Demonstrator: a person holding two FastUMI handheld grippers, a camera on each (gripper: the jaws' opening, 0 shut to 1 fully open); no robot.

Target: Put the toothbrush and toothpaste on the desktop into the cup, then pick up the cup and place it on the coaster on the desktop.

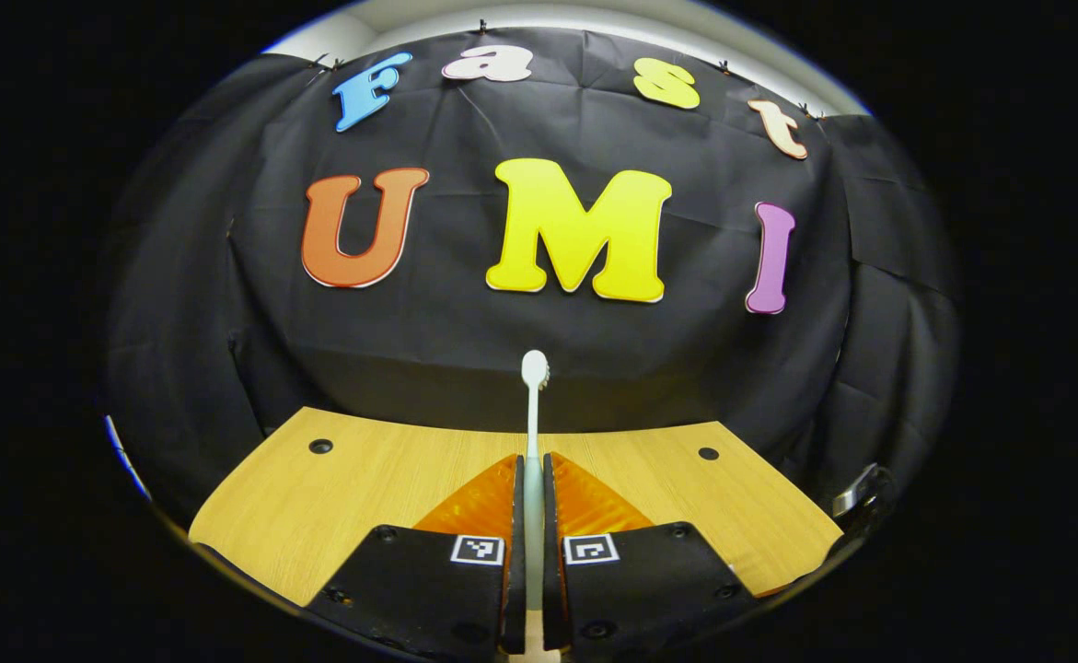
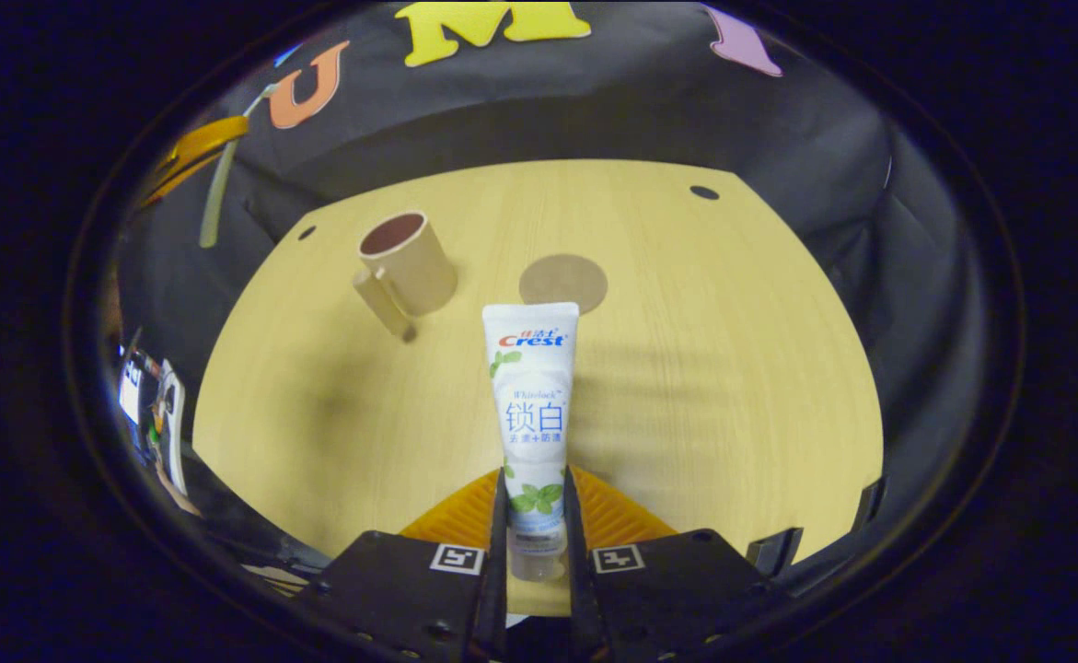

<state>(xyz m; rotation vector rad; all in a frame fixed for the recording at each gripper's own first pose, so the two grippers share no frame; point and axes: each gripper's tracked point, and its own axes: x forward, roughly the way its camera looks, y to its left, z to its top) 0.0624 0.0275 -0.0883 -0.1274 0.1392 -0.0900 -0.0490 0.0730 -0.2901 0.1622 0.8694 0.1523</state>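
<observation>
Fingers of the left gripper [image 1: 529,516] are pressed together on the handle of a slim white plastic toothbrush [image 1: 533,405], which runs straight out between them with its bristled head farthest from the hand — a hold low on the handle that, by my reading, leaves the long free end ready to go into a cup. In the right gripper view that same gripper shows far off at the upper left, well above the desktop. The right gripper [image 2: 535,516] pinches a white squeezable toothpaste tube [image 2: 533,396] near its cap, the flat crimped end pointing forward, lifted over the pale wooden desktop [image 2: 732,368]. Beyond the tube stands a tan cylindrical cup with a side handle [image 2: 410,262], upright and open, apart from a round brown coaster [image 2: 562,283] lying flat just to its right. Nothing lies between either gripper and the cup's mouth; the two long items may crowd each other if lowered together.
</observation>
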